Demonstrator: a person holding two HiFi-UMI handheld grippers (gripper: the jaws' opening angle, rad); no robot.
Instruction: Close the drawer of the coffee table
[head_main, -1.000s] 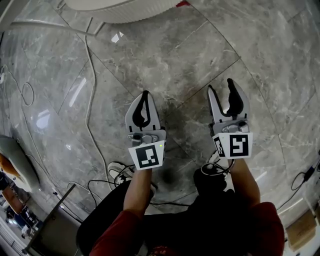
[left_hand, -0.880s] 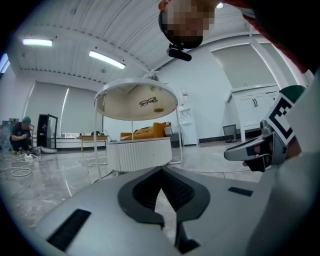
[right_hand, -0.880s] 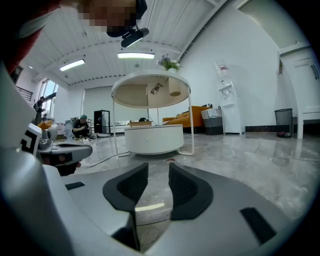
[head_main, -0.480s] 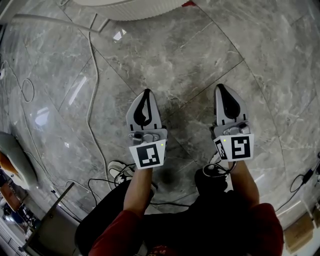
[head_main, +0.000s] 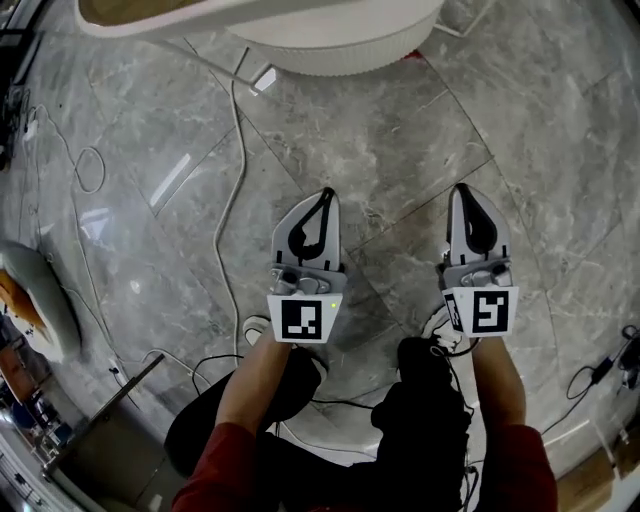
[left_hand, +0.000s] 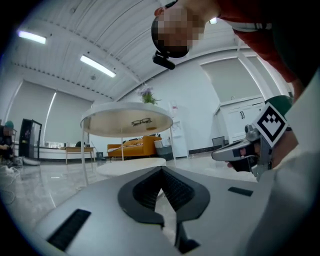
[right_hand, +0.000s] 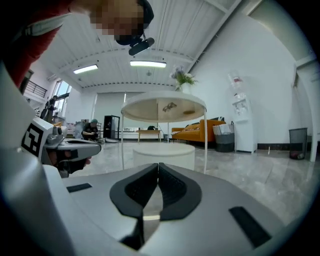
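The round white coffee table (head_main: 330, 45) stands at the top of the head view, well ahead of both grippers. The left gripper view shows it as a tan round top (left_hand: 127, 119) on thin legs over a white drum base (left_hand: 131, 167); the right gripper view shows the same top (right_hand: 164, 107). No drawer can be made out in any view. My left gripper (head_main: 322, 196) is shut and empty above the marble floor. My right gripper (head_main: 463, 190), level with it on the right, has just closed its jaws on nothing and is shut.
A white cable (head_main: 235, 180) runs over the grey marble floor from the table toward my feet, and black cables (head_main: 200, 362) lie round them. A metal frame (head_main: 100, 420) stands at lower left. An orange sofa (right_hand: 205, 129) and seated people (right_hand: 92, 129) are far behind the table.
The right gripper's jaws went from wide open to shut, with nothing between them. Both grippers rose, and more of the coffee table came into the head view.
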